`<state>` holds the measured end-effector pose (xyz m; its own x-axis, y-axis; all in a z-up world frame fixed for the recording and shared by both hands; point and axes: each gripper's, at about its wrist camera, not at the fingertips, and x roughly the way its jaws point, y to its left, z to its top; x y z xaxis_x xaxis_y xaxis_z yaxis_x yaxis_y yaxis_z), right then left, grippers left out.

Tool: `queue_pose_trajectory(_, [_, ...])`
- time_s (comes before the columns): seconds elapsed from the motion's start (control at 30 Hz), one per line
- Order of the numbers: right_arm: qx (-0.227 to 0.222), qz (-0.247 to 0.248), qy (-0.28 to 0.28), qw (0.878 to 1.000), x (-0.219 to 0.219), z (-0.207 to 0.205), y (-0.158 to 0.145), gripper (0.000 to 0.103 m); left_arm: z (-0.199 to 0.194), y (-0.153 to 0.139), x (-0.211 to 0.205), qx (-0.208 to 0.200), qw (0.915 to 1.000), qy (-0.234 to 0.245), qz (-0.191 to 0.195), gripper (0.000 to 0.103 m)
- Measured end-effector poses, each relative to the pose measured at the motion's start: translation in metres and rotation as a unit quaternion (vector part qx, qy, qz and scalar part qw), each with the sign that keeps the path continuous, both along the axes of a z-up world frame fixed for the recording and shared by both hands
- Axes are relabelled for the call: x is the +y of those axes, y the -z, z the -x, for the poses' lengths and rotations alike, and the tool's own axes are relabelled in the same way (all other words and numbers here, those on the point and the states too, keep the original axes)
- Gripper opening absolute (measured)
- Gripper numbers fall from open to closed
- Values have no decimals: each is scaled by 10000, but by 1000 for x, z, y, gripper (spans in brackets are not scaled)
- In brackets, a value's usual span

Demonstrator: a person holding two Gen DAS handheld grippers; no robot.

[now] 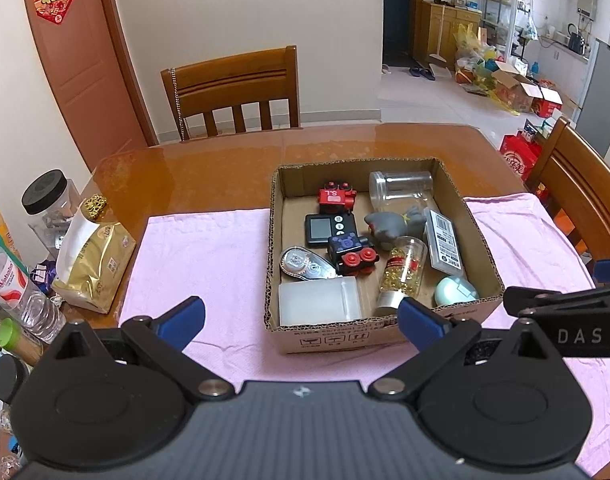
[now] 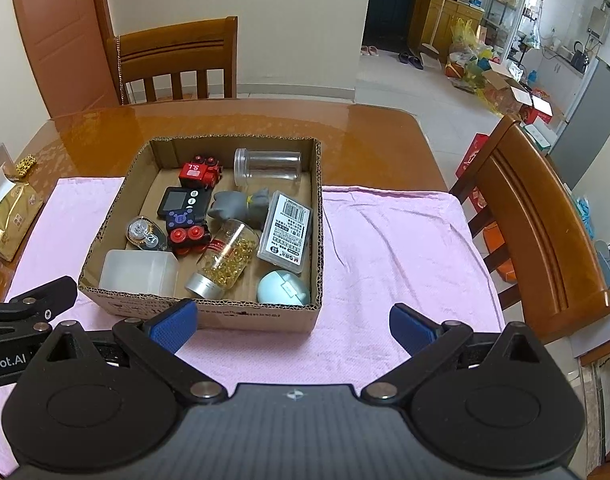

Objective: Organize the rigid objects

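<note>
A cardboard box [image 1: 485,240] [image 2: 317,216] sits on a pink towel [image 1: 201,264] [image 2: 389,240]. Inside lie a red toy train [image 1: 337,197], a black handheld device [image 1: 325,230], a dark blue toy train [image 1: 351,254], a grey shark toy [image 1: 393,224], a clear jar [image 1: 401,186], a vial of gold capsules [image 1: 401,272], a white labelled case [image 1: 445,246], a mint round case [image 1: 455,290], a correction tape [image 1: 301,264] and a frosted white box [image 1: 319,304]. My left gripper [image 1: 301,320] is open and empty just before the box's near wall. My right gripper [image 2: 293,326] is open and empty at the box's near right corner.
Wooden chairs stand at the far side [image 1: 233,92] and the right [image 2: 537,220] of the brown table [image 1: 225,160]. At the left table edge are a gold bag [image 1: 97,264], a black-lidded jar [image 1: 49,200] and a water bottle [image 1: 21,296].
</note>
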<state>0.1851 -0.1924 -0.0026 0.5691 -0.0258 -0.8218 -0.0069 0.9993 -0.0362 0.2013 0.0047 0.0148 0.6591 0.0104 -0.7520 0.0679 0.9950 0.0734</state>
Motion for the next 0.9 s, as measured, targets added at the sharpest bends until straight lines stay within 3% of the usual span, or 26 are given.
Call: queue_pose_trajectory(0.9, [-14,17,26,10000,0,1,0,103,1,-2,-1,-29,9999,-95,-65,102])
